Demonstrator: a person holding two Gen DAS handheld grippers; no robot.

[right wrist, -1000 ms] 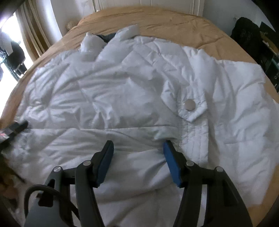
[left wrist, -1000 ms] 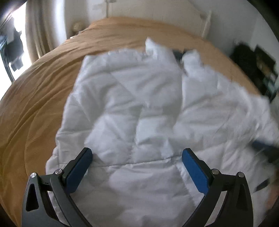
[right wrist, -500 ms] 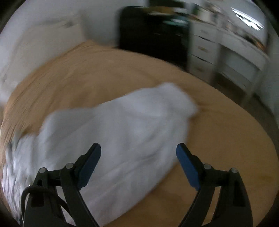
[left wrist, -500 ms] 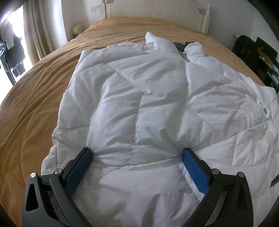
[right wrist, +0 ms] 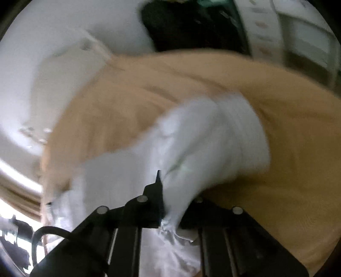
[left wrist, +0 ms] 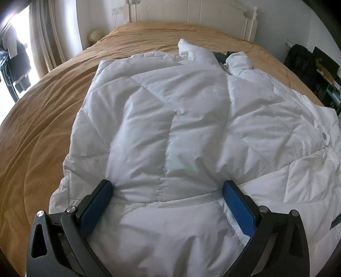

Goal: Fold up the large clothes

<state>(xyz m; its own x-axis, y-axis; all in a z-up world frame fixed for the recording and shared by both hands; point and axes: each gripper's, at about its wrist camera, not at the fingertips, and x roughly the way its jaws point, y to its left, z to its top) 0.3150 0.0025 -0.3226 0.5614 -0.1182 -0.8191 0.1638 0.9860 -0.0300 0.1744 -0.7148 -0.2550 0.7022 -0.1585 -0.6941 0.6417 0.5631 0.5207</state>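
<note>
Half a second ago our right gripper (right wrist: 168,213) hovered wide above the sleeve; now its fingers are pinched tight on a fold of the white quilted puffer jacket (left wrist: 170,127), apparently the sleeve, though that view is too blurred to be sure. Our left gripper (left wrist: 168,204) has barely shifted: its blue-padded fingers (left wrist: 97,202) stand wide apart over the lower back panel, holding nothing.

We see the jacket spread across the tan ribbed bedspread (left wrist: 42,127), collar towards the white wooden headboard (left wrist: 191,10), with one side already turned in along its left edge.

We judge the coat light, puffy and springy, with a slick shell that may slide out of a shallow pinch. We would take it at stitched seams, cuff or hem, where the fabric is thinner and firmer, and press each fold down so that it stays.
</note>
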